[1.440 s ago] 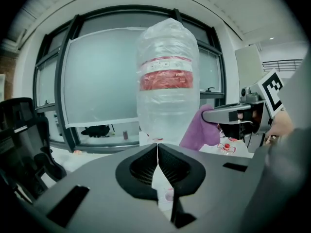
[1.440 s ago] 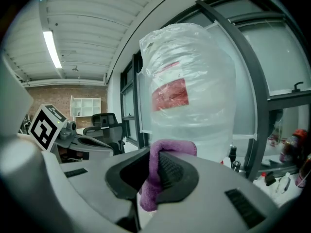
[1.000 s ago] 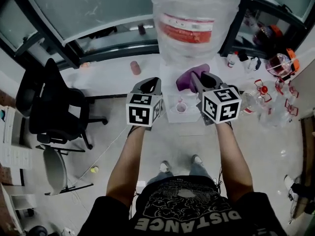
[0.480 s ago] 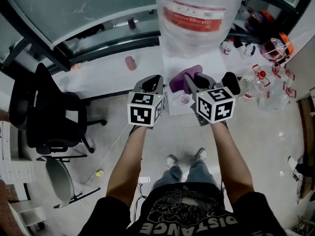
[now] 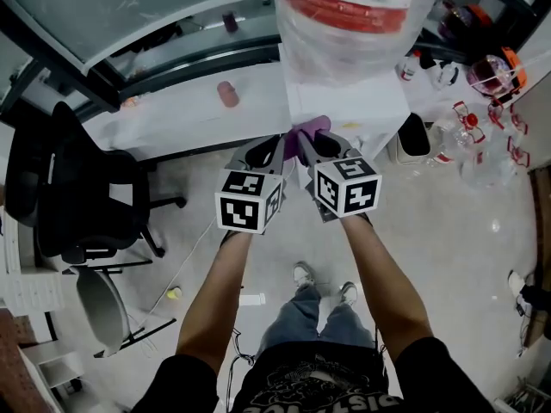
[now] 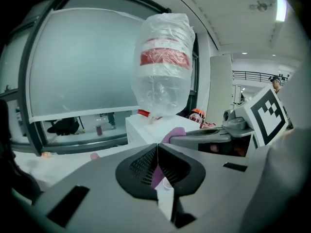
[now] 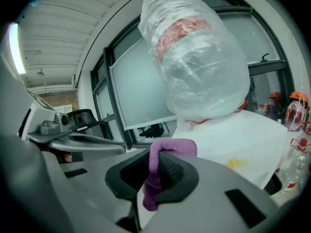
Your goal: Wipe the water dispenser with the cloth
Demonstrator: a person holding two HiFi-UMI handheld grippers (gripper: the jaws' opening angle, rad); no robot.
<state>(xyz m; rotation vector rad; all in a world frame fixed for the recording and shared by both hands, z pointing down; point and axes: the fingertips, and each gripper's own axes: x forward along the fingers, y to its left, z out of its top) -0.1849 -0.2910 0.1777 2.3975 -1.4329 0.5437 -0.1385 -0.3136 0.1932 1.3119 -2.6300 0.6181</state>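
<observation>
The white water dispenser [image 5: 349,101] stands ahead, with a plastic-wrapped bottle [image 5: 357,11] on top of it. My right gripper [image 5: 307,141] is shut on a purple cloth [image 5: 310,127], which sits at the dispenser's front left edge. In the right gripper view the cloth [image 7: 167,147] folds over the closed jaws, with the dispenser [image 7: 243,140] just beyond. My left gripper [image 5: 270,149] is shut with nothing in it, close beside the right one. The left gripper view shows the bottle [image 6: 163,67] and the dispenser [image 6: 150,129] ahead.
A black office chair [image 5: 86,196] stands at the left. A white ledge [image 5: 181,119] under the window carries a pink cup [image 5: 226,93]. A black bin [image 5: 414,136], several clear bottles [image 5: 482,144] and an orange-trimmed helmet [image 5: 495,69] crowd the right side.
Both grippers have drawn closer together. The right one has carried the cloth left to the dispenser's front left edge. The small cup on the dispenser no longer shows in the head view.
</observation>
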